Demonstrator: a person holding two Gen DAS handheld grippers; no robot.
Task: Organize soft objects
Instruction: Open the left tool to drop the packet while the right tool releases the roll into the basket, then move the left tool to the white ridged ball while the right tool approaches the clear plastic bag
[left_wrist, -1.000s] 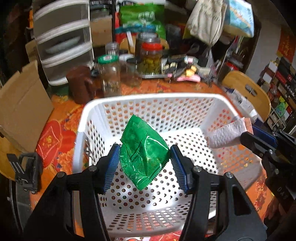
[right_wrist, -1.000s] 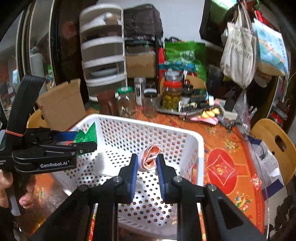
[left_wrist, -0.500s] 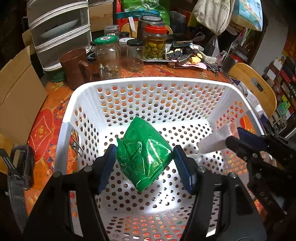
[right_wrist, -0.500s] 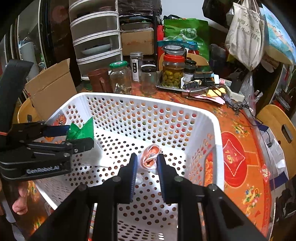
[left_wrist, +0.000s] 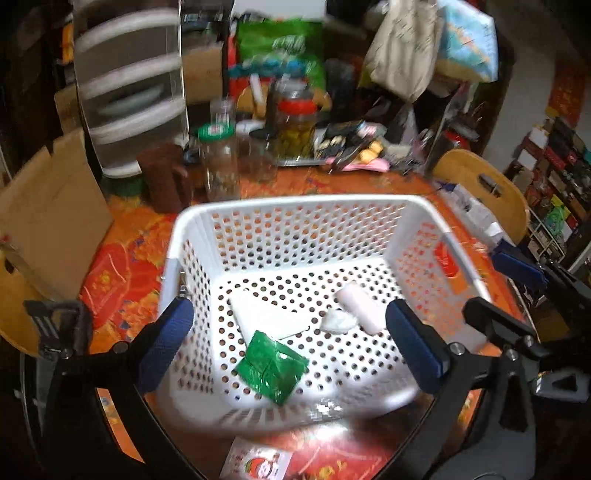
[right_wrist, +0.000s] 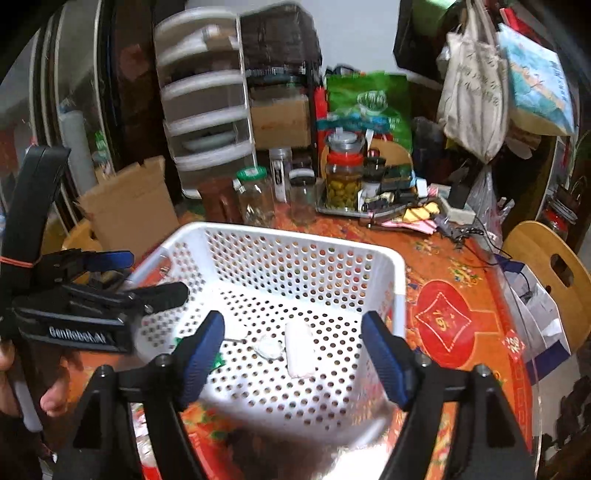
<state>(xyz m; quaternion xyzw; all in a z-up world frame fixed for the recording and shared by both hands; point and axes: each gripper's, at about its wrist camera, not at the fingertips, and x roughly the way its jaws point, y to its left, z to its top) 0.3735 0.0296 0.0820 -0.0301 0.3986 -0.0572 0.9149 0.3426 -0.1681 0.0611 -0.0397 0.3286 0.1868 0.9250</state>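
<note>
A white perforated basket (left_wrist: 295, 203) (right_wrist: 399, 280) stands on the orange table. On its floor lie a green foil packet (left_wrist: 271, 367), a flat white sheet (left_wrist: 266, 317), a crumpled white wad (left_wrist: 338, 320) (right_wrist: 269, 347) and a pale rolled cloth (left_wrist: 360, 306) (right_wrist: 300, 349). My left gripper (left_wrist: 288, 343) hovers above the basket, its jaws opening wide with nothing between the pads. My right gripper (right_wrist: 293, 363) is also above the basket, jaws opening, the rolled cloth lying loose below them. The left gripper's body shows at the left of the right wrist view.
Glass jars (right_wrist: 255, 195), a brown mug (left_wrist: 162, 182), a stack of clear drawers (right_wrist: 207, 122) and a cardboard box (left_wrist: 48, 206) crowd the table's far side. A wooden chair (right_wrist: 546, 273) stands at the right. A printed packet (left_wrist: 258, 463) lies before the basket.
Both grippers opened and lifted back. The green packet dropped from the left gripper onto the basket floor, and the rolled cloth fell from the right gripper beside the white wad.
</note>
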